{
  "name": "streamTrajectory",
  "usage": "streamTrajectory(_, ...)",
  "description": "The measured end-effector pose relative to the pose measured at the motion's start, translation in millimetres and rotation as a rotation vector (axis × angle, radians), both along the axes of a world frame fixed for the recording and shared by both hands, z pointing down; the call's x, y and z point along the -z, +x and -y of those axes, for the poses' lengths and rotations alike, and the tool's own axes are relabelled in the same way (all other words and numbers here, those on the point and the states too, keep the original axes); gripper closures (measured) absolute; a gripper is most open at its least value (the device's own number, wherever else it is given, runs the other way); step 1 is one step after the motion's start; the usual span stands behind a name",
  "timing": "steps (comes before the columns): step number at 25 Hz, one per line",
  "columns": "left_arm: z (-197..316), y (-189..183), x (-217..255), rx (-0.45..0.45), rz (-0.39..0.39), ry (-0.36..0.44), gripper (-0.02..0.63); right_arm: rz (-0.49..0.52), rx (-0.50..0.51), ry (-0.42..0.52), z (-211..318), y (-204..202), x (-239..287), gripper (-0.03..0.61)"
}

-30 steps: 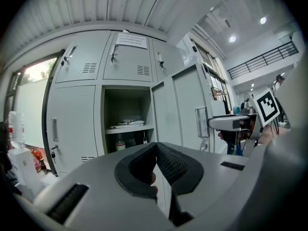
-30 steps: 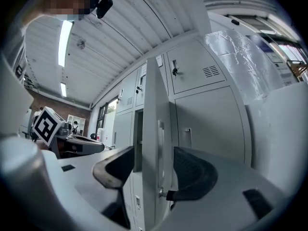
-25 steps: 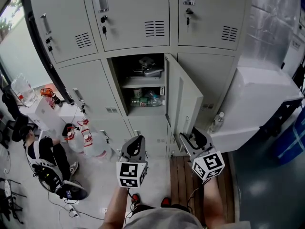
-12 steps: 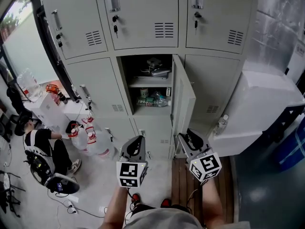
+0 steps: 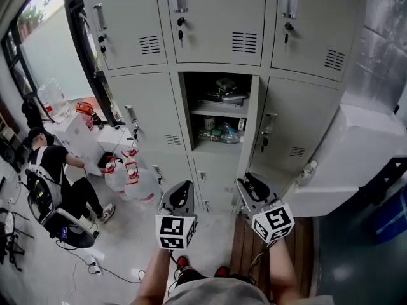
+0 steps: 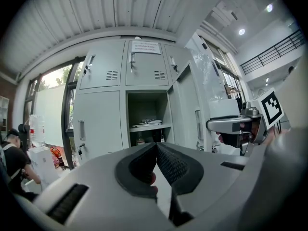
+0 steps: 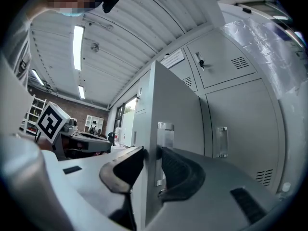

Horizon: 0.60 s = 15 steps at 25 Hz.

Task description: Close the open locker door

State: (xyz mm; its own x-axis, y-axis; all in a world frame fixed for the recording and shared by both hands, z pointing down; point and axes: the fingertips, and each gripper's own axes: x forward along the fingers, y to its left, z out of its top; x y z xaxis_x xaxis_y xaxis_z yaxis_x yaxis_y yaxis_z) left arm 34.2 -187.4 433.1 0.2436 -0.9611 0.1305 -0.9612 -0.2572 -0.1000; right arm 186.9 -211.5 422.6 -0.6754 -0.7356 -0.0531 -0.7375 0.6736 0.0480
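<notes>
The open locker door (image 5: 250, 122) hangs edge-on at the right side of the middle compartment (image 5: 216, 110), whose shelves hold small items. My right gripper (image 5: 253, 186) is at the door's lower free edge. In the right gripper view the door (image 7: 175, 109) runs between the jaws, which are closing on it, pads against the edge beside the metal handle (image 7: 164, 138). My left gripper (image 5: 182, 192) hangs apart, left of the door and in front of the lower lockers. Its jaws (image 6: 156, 146) are shut with nothing in them.
A seated person (image 5: 48, 170) and several water jugs (image 5: 130, 176) are on the floor at the left. A large white box (image 5: 365, 148) stands right of the lockers, with a bottle (image 5: 307, 170) beside it. A wooden pallet (image 5: 245, 250) lies underfoot.
The right gripper's jaws have closed around the door's edge. The door has turned from showing its inner face to edge-on, and the head view has tilted upward. The left gripper has stayed put.
</notes>
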Motion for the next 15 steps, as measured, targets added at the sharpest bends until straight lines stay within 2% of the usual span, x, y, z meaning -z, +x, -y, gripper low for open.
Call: streamTrajectory(15, -1, -40, 3, 0.076, 0.006, 0.007, 0.591, -0.004, 0.034, 0.007, 12, -45, 1, 0.462)
